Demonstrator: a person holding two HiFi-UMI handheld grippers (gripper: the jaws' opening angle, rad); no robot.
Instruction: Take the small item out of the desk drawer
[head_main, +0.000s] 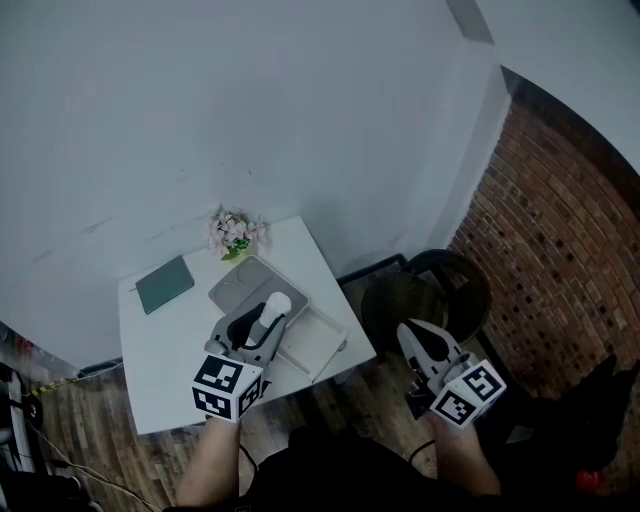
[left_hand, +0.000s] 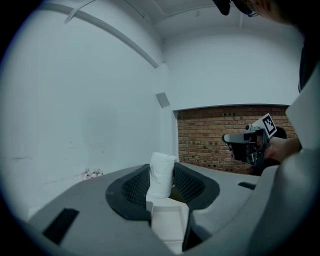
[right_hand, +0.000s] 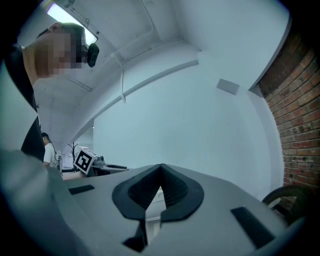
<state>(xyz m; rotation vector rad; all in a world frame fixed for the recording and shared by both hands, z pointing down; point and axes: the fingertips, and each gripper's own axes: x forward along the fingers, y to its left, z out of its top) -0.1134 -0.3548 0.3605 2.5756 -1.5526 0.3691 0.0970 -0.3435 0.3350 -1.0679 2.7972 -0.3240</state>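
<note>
The left claw (head_main: 268, 312) grips a small white item (head_main: 278, 301) above the white table's (head_main: 170, 352) open drawer (head_main: 312, 342). A teal notebook (head_main: 164, 284) and pink flowers (head_main: 233, 233) lie behind. The right claw (head_main: 408, 332) hovers off the table.

Light's soft and even, kinda cool grey-blue all over. Head view is on the dim side: the white desk (head_main: 170, 350) is the brightest bit, and the floor (head_main: 70, 440) goes murky. Both gripper views are heavy fisheye, with black corners and bent walls. A strip light (right_hand: 67, 16) glares top left in the right gripper view. The white item (left_hand: 161, 175) between the left jaws looks soft.
</note>
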